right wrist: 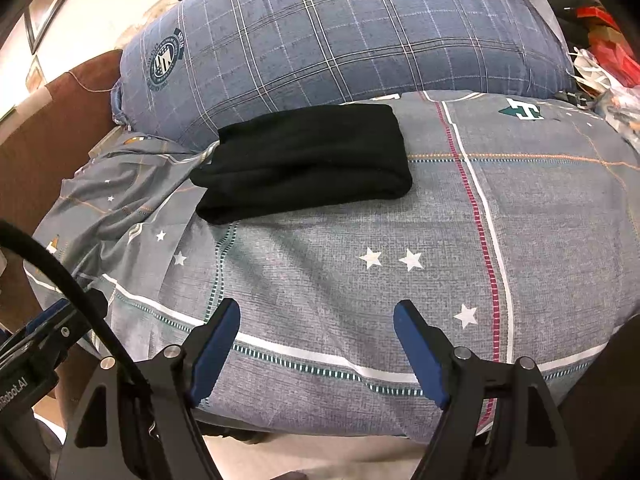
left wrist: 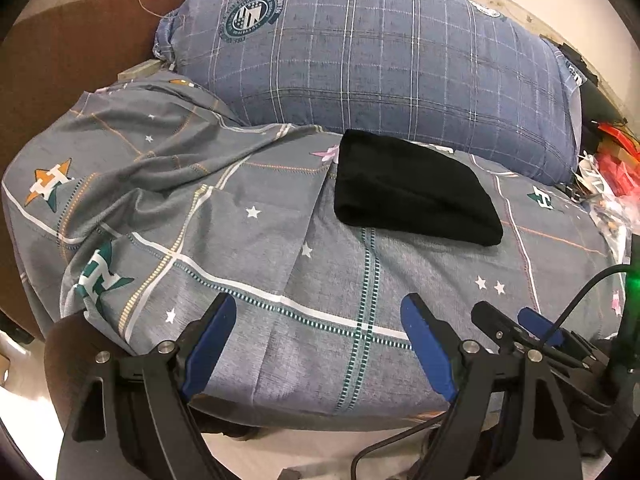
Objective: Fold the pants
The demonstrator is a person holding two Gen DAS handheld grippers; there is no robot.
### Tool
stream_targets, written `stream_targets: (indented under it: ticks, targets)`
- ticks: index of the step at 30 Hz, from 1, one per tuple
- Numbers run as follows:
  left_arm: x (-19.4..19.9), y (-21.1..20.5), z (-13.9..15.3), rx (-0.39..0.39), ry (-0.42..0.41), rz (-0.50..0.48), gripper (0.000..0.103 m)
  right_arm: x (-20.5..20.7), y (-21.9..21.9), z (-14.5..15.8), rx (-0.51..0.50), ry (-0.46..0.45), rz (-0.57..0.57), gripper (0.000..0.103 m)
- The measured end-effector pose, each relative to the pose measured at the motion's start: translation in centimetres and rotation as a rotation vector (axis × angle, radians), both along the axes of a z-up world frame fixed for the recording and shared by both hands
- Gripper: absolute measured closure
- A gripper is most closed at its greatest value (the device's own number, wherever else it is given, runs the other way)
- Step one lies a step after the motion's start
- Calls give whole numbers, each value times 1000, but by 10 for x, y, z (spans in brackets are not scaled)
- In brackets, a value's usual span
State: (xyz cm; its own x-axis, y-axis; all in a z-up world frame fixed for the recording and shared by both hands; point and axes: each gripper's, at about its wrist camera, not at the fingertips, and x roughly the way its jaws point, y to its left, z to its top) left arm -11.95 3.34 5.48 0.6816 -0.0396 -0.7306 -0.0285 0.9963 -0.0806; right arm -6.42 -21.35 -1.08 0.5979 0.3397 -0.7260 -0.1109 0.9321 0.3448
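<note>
Black pants (left wrist: 412, 190) lie folded into a compact rectangle on the grey patterned bed cover (left wrist: 280, 264), close to the big blue plaid pillow (left wrist: 376, 56). In the right wrist view the same folded pants (right wrist: 308, 160) rest left of centre on the cover (right wrist: 360, 280). My left gripper (left wrist: 318, 308) hovers open over the near edge of the bed, well short of the pants, nothing between its blue pads. My right gripper (right wrist: 316, 314) is likewise open and empty over the near edge. The right gripper's fingers (left wrist: 536, 326) show at the lower right of the left wrist view.
The blue plaid pillow (right wrist: 340, 36) fills the back of the bed. A brown upholstered headboard (left wrist: 60, 52) stands at the left. Red and white clutter (left wrist: 612, 168) sits at the far right edge. Pale floor (left wrist: 320, 448) lies below the bed's near edge.
</note>
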Motion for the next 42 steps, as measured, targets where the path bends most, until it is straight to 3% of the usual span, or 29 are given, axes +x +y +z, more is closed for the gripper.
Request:
stream_targets:
  ticks: [19, 32, 42]
  targets:
    - [1, -4, -8, -24, 26, -19, 19, 2, 2, -9, -24, 21, 6, 18]
    - [-2, -6, -4, -92, -1, -67, 19, 4, 3, -12, -43, 32, 16, 17]
    - [-3, -6, -4, -97, -6, -63, 19, 5, 2, -15, -49, 44, 10, 16]
